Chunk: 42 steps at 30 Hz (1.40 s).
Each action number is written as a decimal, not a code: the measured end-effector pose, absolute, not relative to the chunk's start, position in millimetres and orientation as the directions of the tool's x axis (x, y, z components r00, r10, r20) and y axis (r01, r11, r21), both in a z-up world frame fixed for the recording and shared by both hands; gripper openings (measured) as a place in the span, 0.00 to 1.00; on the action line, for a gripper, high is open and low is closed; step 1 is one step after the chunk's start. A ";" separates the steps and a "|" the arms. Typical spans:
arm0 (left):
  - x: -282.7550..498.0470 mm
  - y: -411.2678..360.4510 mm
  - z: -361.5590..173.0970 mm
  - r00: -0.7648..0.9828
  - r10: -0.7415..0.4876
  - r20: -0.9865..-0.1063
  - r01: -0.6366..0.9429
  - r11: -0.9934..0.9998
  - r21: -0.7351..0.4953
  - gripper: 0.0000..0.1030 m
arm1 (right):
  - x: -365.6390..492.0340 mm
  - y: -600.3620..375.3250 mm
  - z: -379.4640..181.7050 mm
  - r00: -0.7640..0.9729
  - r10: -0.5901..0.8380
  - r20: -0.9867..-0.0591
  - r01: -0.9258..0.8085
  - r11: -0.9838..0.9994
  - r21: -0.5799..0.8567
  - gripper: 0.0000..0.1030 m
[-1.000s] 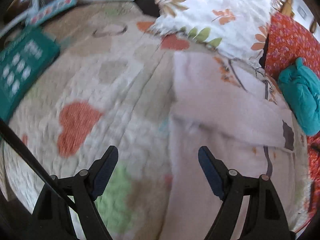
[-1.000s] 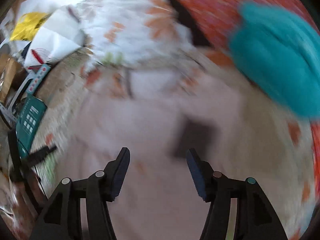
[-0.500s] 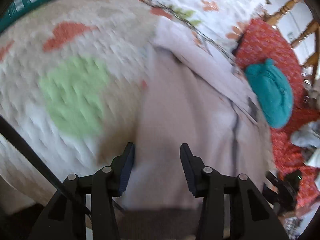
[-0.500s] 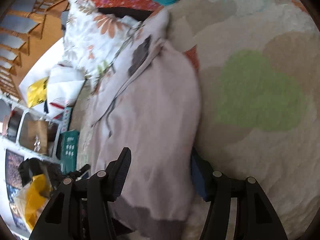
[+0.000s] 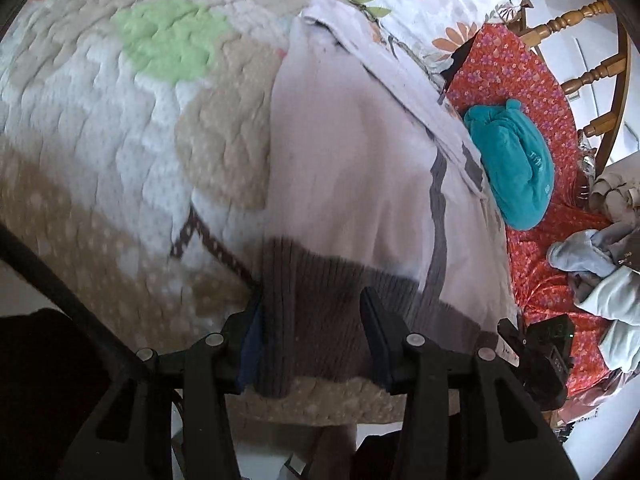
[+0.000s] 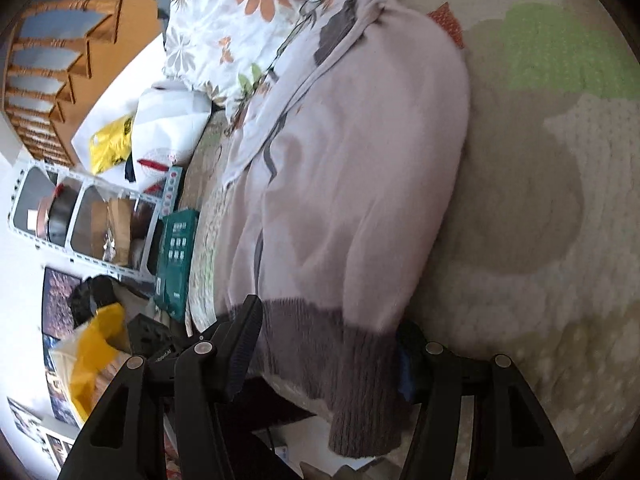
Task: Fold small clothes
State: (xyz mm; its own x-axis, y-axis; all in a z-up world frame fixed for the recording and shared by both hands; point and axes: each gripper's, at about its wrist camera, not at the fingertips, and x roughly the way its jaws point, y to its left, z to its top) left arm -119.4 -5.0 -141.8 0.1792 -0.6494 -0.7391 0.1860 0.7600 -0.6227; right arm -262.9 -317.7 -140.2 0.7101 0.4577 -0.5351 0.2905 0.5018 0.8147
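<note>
Spread flat on a quilted bedspread (image 5: pixel 132 120) with green and orange patches: a pale pink sweater (image 5: pixel 352 152), its grey ribbed hem (image 5: pixel 320 300) at the near bed edge; left gripper (image 5: pixel 310 338) jaws apart, straddling one hem corner; right gripper (image 6: pixel 328 356) jaws likewise apart around the other hem corner (image 6: pixel 360 380); beside the sweater, a teal garment (image 5: pixel 516 164) on red floral fabric (image 5: pixel 528 92); beyond, a leaf-print pillow (image 6: pixel 224 28).
</note>
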 end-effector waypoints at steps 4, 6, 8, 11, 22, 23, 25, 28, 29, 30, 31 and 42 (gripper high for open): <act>-123.4 -8.5 -141.4 0.194 -0.626 -0.756 0.193 0.780 -0.596 0.43 | -269.0 -308.2 -139.9 0.701 0.451 -0.552 0.295 0.521 0.801 0.60; -122.6 -9.3 -141.2 0.206 -0.589 -0.782 0.181 0.808 -0.561 0.25 | -272.4 -302.9 -138.7 0.691 0.429 -0.582 0.310 0.551 0.775 0.51; -120.7 -6.0 -142.5 0.212 -0.550 -0.808 0.163 0.835 -0.525 0.12 | -276.1 -298.6 -139.1 0.680 0.385 -0.624 0.340 0.588 0.734 0.35; -118.0 11.4 -137.2 0.237 -0.557 -0.796 0.106 0.829 -0.548 0.07 | -278.4 -298.6 -141.6 0.662 0.335 -0.670 0.393 0.606 0.692 0.09; -180.0 62.3 -78.5 0.335 -0.554 -0.762 0.197 0.832 -0.518 0.07 | -337.1 -274.5 -133.5 0.622 0.454 -0.638 0.345 0.572 0.744 0.07; -180.4 61.5 -77.8 0.339 -0.544 -0.767 0.202 0.839 -0.505 0.07 | -339.9 -276.4 -134.2 0.625 0.456 -0.633 0.346 0.565 0.749 0.07; -173.9 60.9 -77.4 0.341 -0.538 -0.771 0.199 0.843 -0.500 0.07 | -337.6 -276.9 -130.9 0.629 0.455 -0.631 0.339 0.570 0.749 0.07; -159.9 54.9 -73.3 0.353 -0.529 -0.772 0.193 0.848 -0.493 0.06 | -331.1 -275.4 -122.0 0.625 0.448 -0.639 0.315 0.605 0.732 0.07; -156.1 53.2 -70.9 0.362 -0.526 -0.770 0.197 0.850 -0.488 0.06 | -327.8 -275.9 -116.8 0.628 0.446 -0.638 0.305 0.613 0.729 0.07; -150.3 51.1 -66.2 0.373 -0.523 -0.767 0.202 0.852 -0.483 0.06 | -324.4 -275.6 -112.1 0.633 0.445 -0.634 0.299 0.615 0.730 0.07; -142.5 49.4 -60.2 0.386 -0.522 -0.761 0.206 0.852 -0.481 0.06 | -320.8 -277.3 -106.2 0.640 0.443 -0.627 0.288 0.618 0.731 0.07; 17.9 -37.7 3.3 0.501 -0.501 -0.706 0.217 0.862 -0.457 0.07 | -197.5 -344.8 -12.1 0.770 0.299 -0.563 0.217 0.707 0.673 0.07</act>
